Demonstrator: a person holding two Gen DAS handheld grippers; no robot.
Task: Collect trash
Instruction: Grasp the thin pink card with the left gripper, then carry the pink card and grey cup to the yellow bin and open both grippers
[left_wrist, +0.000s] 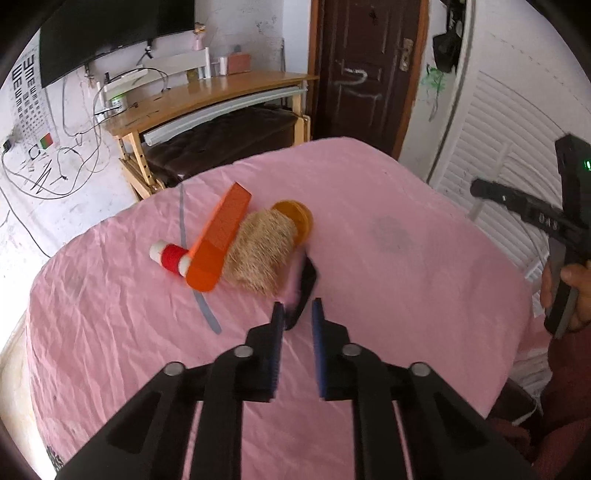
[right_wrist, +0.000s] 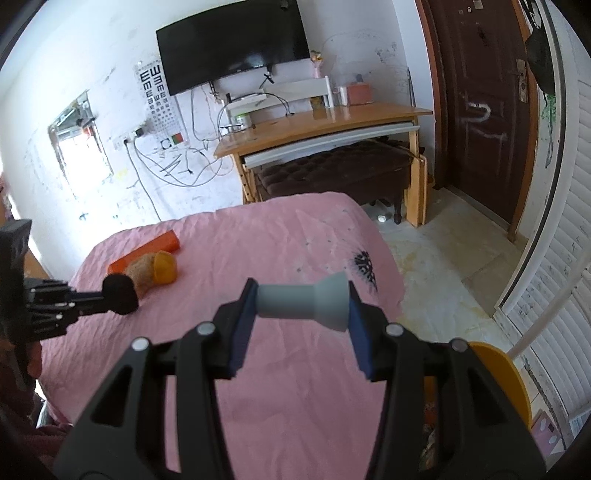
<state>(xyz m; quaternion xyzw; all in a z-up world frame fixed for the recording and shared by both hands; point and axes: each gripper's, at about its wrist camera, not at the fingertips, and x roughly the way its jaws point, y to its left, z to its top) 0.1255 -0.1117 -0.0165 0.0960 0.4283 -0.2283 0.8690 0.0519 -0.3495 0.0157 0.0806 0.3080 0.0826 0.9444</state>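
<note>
The right gripper (right_wrist: 301, 304) pinches a pale grey spool (right_wrist: 303, 304) end to end between its blue pads (right_wrist: 240, 332), holding it in the air above the pink sheet (right_wrist: 295, 387). Low at the right of that view, an orange-yellow container (right_wrist: 502, 376) is half hidden behind the gripper's arm, so what it holds cannot be made out.

The left gripper (left_wrist: 297, 314) has its fingers set narrowly apart around a dark, motion-blurred thing (left_wrist: 304, 288); whether they actually grip it cannot be told from its own camera. The right wrist view shows the same thing as a black rounded lump (right_wrist: 120, 290) at the left gripper's tips (still no clear shape).

Just beyond the black lump lies a small pile on the sheet: a tan bristly tuft (left_wrist: 258, 254) with an amber disc (left_wrist: 295, 218) at its far end, an orange flat bar (left_wrist: 221, 240) leaning across it, and a red-wound white reel (left_wrist: 171, 258) touching the bar's near end. A grey strip (left_wrist: 207, 310) runs under the bar. The reel and strip appear only in the left view.

Farther off than the pile stand a wooden desk (right_wrist: 321, 125) and a wall television (right_wrist: 232, 40).
</note>
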